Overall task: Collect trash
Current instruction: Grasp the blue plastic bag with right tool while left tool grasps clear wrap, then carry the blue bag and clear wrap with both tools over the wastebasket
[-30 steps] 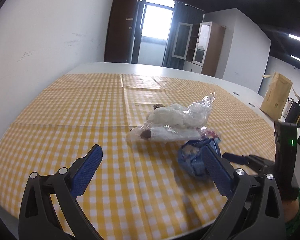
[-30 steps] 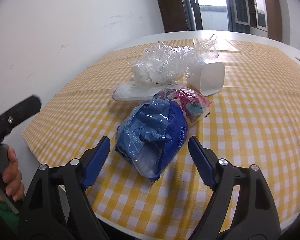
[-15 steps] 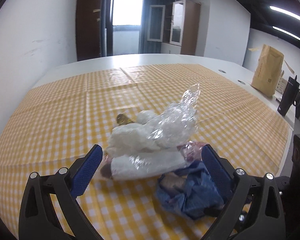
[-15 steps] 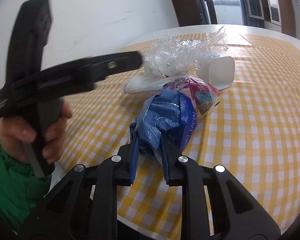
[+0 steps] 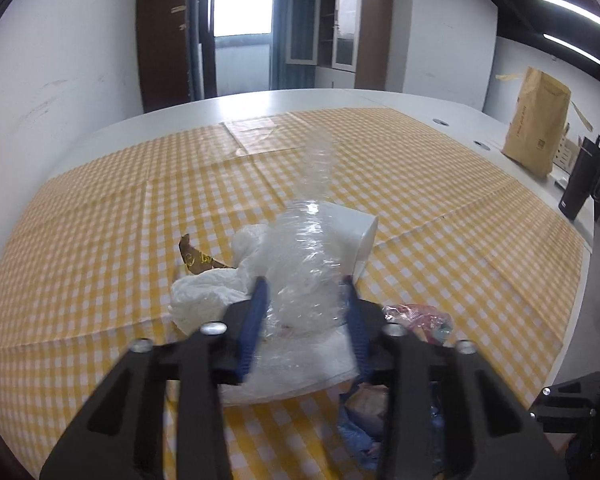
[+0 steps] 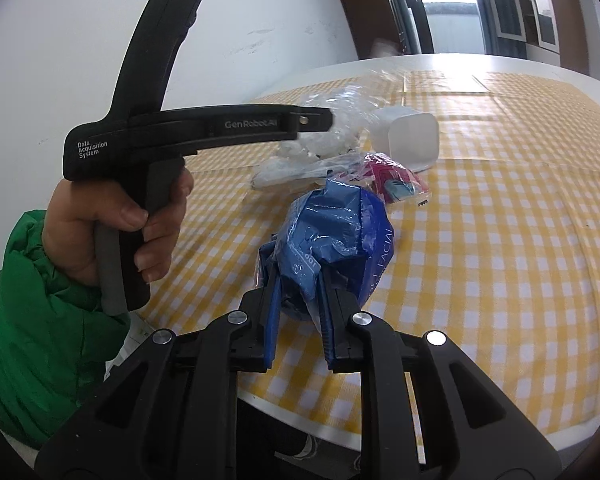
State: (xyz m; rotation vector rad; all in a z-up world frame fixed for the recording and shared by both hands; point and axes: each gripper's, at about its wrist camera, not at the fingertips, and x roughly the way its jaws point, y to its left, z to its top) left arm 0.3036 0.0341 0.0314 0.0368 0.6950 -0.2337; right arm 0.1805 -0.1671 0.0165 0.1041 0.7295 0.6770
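On the checked tablecloth [image 5: 100, 240] near its edge, my right gripper [image 6: 298, 300] went from spread to pinching the blue bag [image 6: 336, 236], and my left gripper [image 5: 304, 300] is closing round the clear plastic wrap [image 5: 308, 256]. So two bits of trash should lift soon.

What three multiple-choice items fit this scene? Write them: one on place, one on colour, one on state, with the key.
1. The brown paper bag stands: A on the checked cloth; B on the bare white table; C on the floor.
2. The wrapper in the right gripper is: A blue; B green; C black.
3. The white cup is: A upright; B lying on its side; C crushed flat.
Key: B, bare tabletop lies under it; A, crumpled blue film is pinched in its jaws; B, its mouth faces sideways.
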